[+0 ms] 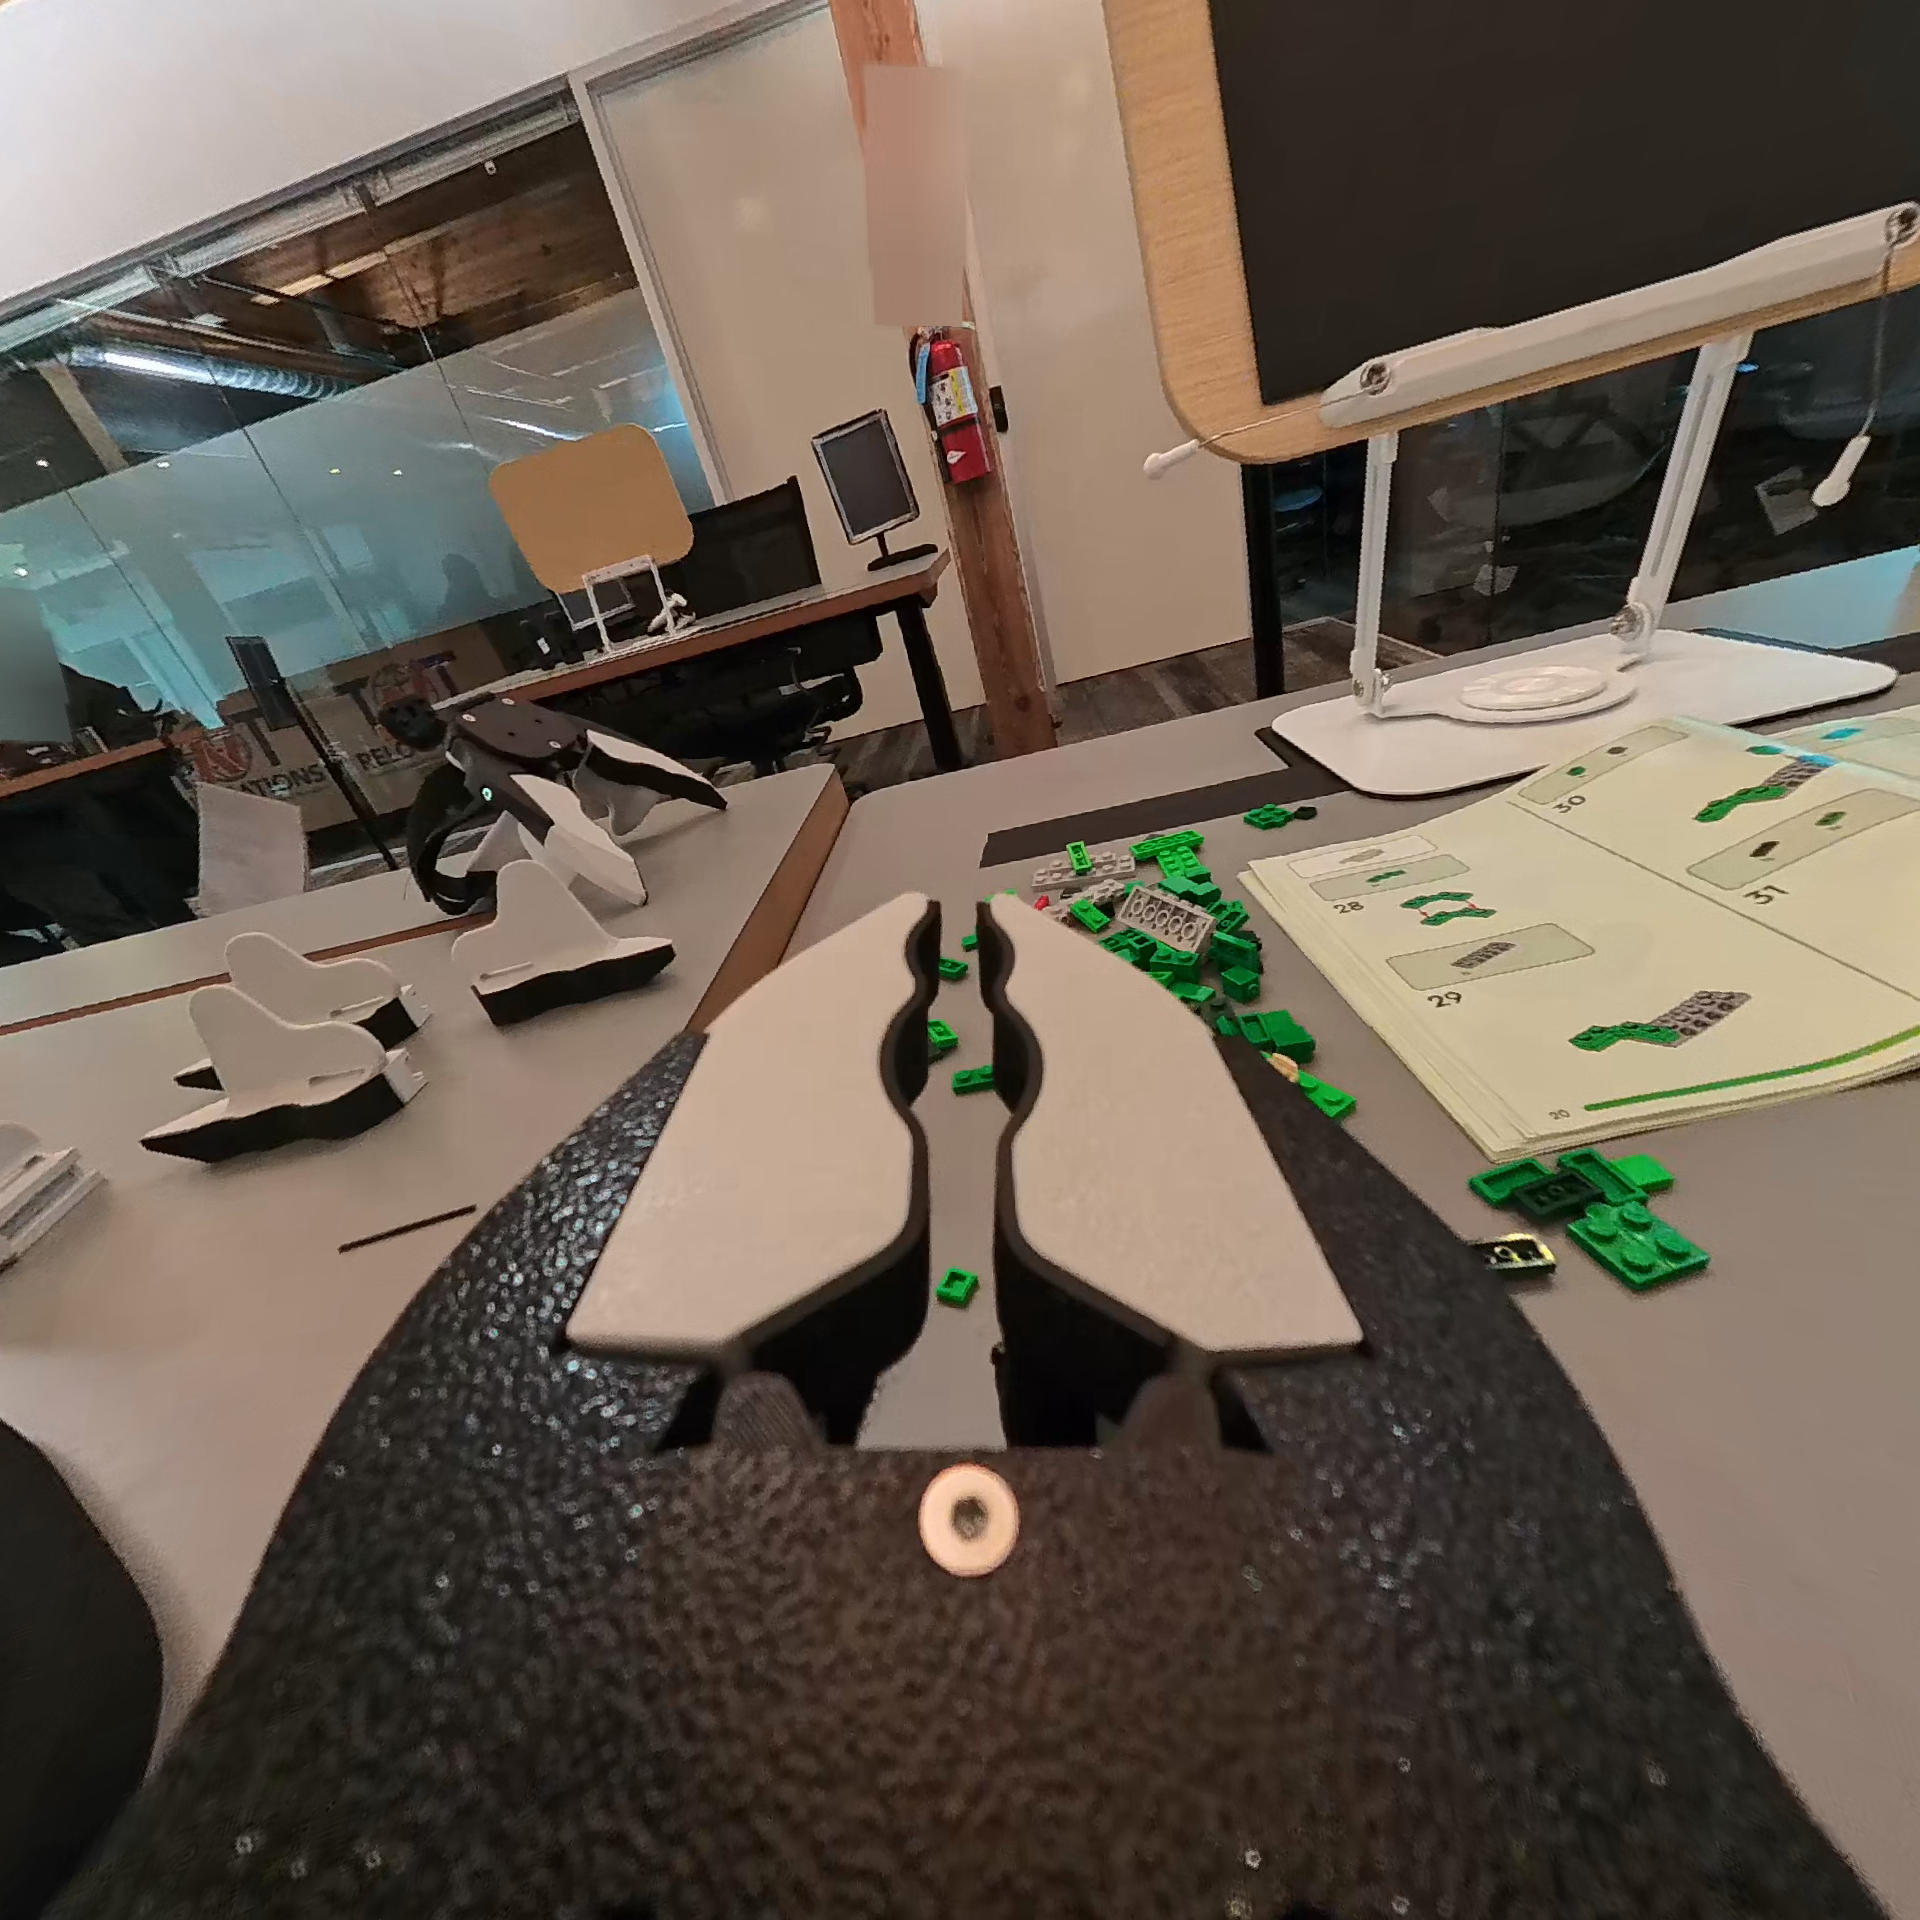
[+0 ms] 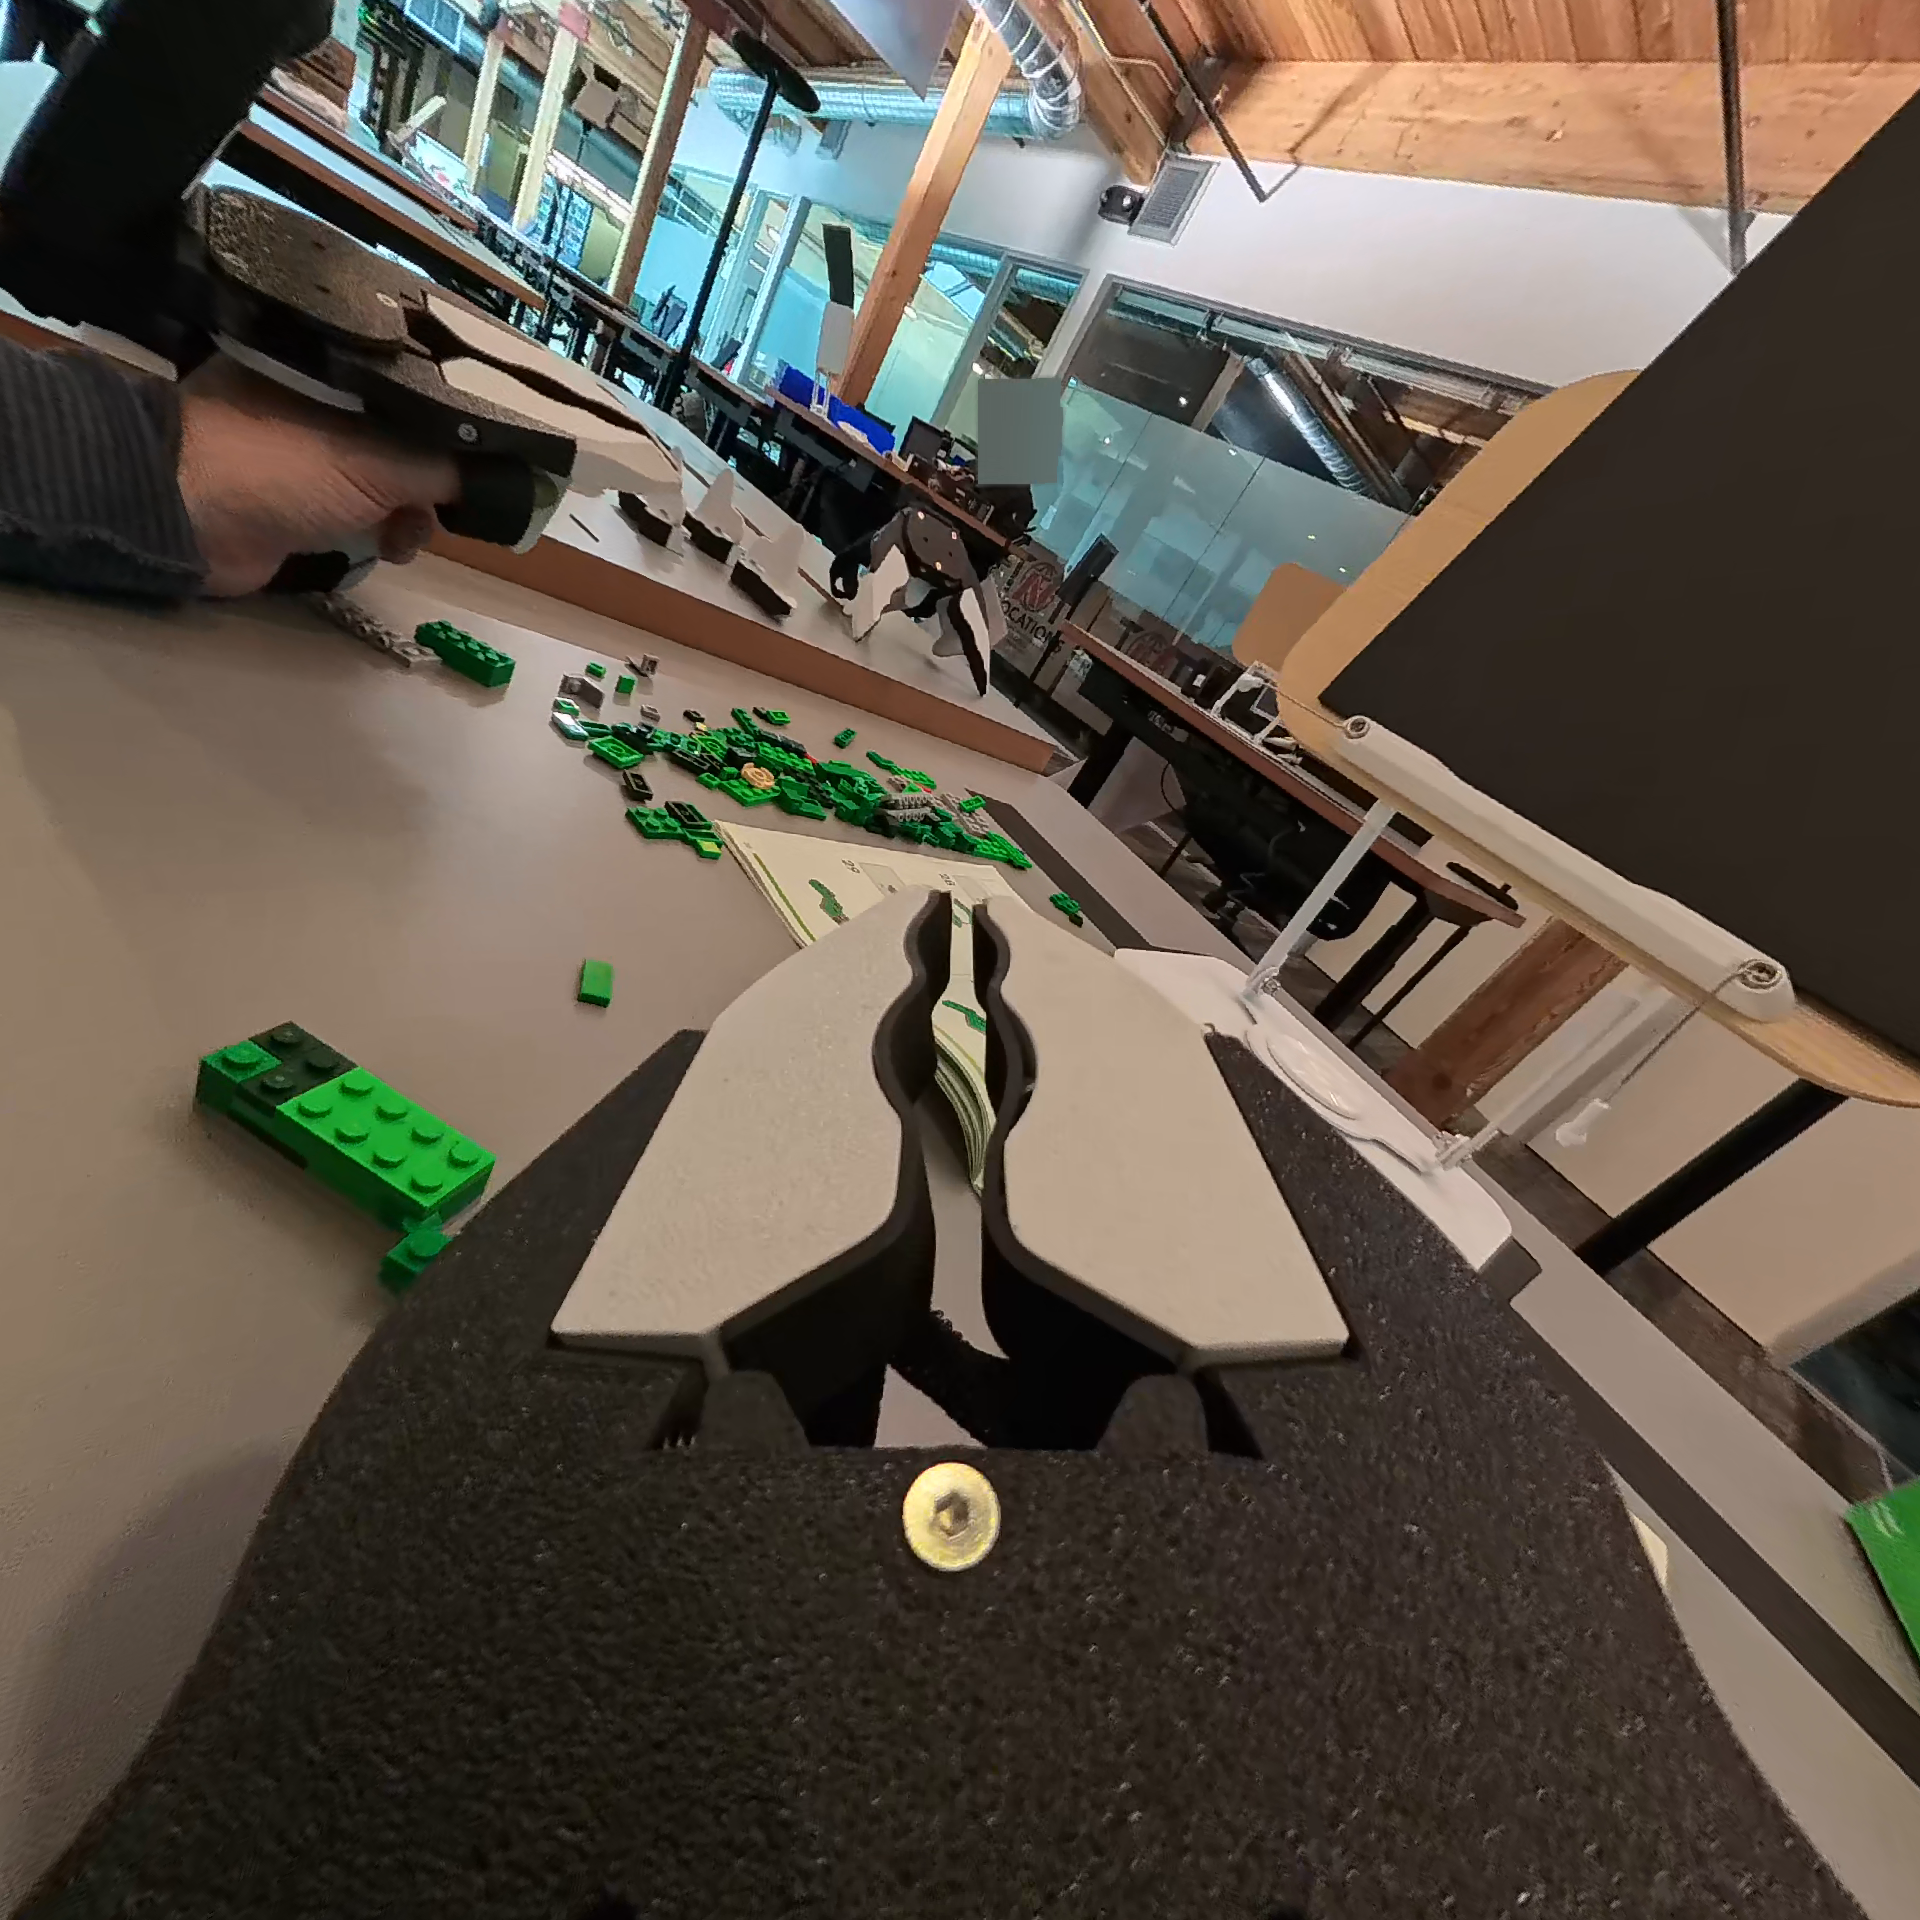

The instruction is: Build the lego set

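My left gripper [image 1: 958, 914] narrowed to a slit, empty, above the loose green and grey brick pile [image 1: 1174, 935], my right gripper [image 2: 964, 914] equally narrow, empty, green plate assembly [image 2: 348, 1127] at its left, instruction booklet [image 1: 1621, 935] open beside the pile

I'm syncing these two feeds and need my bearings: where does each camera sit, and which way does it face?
Left wrist view: sits on the left gripper, raised above the table, facing the brick pile and the open booklet; its own two fingers show nearly closed, empty.
Right wrist view: sits on the right gripper, low over the table and tilted, facing across the booklet toward the pile; its own fingers show, plus the person's hand holding the left gripper farther off.
Both share the pile, booklet, white stand and a spare gripper.
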The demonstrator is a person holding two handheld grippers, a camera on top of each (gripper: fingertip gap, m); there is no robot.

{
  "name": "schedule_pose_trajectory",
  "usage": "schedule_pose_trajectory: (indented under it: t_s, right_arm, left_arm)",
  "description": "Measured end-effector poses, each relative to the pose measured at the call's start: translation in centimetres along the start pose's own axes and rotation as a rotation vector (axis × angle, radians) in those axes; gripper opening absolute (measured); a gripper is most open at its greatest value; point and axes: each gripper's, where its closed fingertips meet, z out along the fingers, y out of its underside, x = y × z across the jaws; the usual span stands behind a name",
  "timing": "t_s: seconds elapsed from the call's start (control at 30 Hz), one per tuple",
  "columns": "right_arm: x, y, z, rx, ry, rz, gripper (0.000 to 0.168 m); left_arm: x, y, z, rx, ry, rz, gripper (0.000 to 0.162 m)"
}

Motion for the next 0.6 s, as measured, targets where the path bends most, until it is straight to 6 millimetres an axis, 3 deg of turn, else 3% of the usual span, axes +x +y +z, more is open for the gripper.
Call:
schedule_pose_trajectory:
  t_s: [0.6]
  right_arm:
    - [-0.59, -0.01, 0.09, 0.0, -0.018, -0.052, 0.003]
  left_arm:
    - [0.2, 0.03, 0.02, -0.003, 0.008, 0.009, 0.002]
